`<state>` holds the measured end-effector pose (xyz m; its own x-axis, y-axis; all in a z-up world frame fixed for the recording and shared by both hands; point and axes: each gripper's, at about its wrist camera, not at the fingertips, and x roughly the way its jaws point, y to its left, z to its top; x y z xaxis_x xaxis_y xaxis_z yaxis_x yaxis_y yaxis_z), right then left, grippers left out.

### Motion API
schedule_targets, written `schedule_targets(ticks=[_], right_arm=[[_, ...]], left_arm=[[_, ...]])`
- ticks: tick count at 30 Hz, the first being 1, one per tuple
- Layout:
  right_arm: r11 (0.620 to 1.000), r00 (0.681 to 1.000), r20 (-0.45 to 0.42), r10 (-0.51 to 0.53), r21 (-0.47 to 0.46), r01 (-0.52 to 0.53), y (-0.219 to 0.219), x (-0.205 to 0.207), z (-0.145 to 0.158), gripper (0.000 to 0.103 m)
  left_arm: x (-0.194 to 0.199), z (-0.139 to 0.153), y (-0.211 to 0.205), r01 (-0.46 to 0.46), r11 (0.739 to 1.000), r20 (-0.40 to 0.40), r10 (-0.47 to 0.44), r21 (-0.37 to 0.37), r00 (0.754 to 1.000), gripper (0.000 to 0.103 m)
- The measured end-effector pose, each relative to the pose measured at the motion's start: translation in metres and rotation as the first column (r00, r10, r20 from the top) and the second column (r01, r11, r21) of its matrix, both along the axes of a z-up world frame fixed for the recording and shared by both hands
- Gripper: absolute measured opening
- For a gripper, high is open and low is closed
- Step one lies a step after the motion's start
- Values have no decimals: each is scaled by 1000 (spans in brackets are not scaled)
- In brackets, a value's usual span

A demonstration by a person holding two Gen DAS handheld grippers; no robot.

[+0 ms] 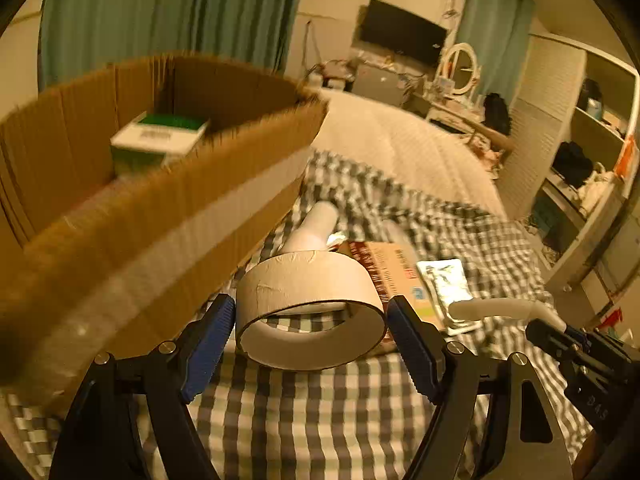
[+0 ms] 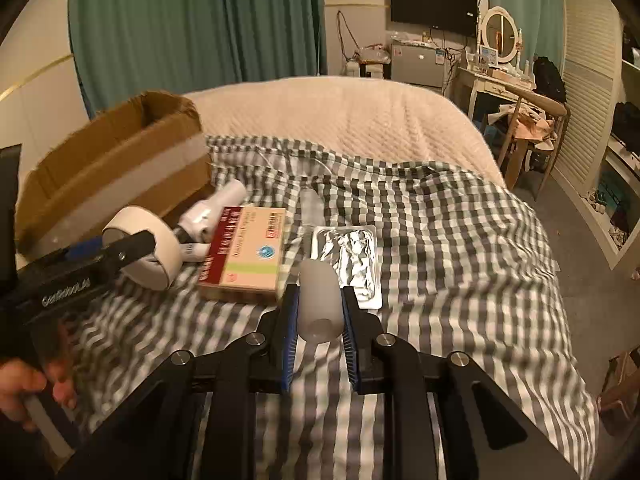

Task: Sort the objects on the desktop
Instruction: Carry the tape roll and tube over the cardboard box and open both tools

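Left claw is spread wide w/ the white cardboard tape roll sitting between its blue-padded fingers; in the left wrist view there's a gap on both sides, while in the right wrist view one finger crosses the roll's face, so can't tell if it's touching. The roll lies on the grey-and-white checked cloth spread over the bed, close to the cloth's left edge, just in front of the open brown cardboard box. Inside that box: a small white-and-green carton. Right claw is pinching a translucent frosted plastic bottle, pads pressed to both sides, bottle pointing away from the camera, approx. mid-cloth. Just left of the bottle lies a flat red-and-beige medicine box; just right, touching or nearly so, a silver foil blister pack. A white plastic tube-shaped item lies between the cardboard box and the medicine box, beside the tape roll. A hand grips the left tool's handle at the lower left of the right wrist view. Beyond the cloth's far edge, the cream quilted bedspread.
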<state>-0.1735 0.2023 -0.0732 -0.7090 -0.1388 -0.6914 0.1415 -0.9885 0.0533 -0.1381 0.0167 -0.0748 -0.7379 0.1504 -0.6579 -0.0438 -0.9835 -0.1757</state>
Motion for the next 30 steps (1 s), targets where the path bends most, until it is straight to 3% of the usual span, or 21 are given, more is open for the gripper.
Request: schedule_targets(ticks=[12,18,24,30], right_arm=[[991,998,-49,43,132,-36,-23,81,61,19],[993,982,-177,66,112,-46,-49,100,118,19],[991,961,-242,135,17,-135,-97,71,170,19],[975,949,-231,214,-14,-223,-164,15,173,19]], left_arm=[[71,76,-14,71,996,-100,-66,53,993,80],[80,120,-47,59,993,-178,-41,100,983,80],[64,153,-98,4,997,-233,13,72,972,80],[27,133,-152,-77,995,-197,89,71,976,80]])
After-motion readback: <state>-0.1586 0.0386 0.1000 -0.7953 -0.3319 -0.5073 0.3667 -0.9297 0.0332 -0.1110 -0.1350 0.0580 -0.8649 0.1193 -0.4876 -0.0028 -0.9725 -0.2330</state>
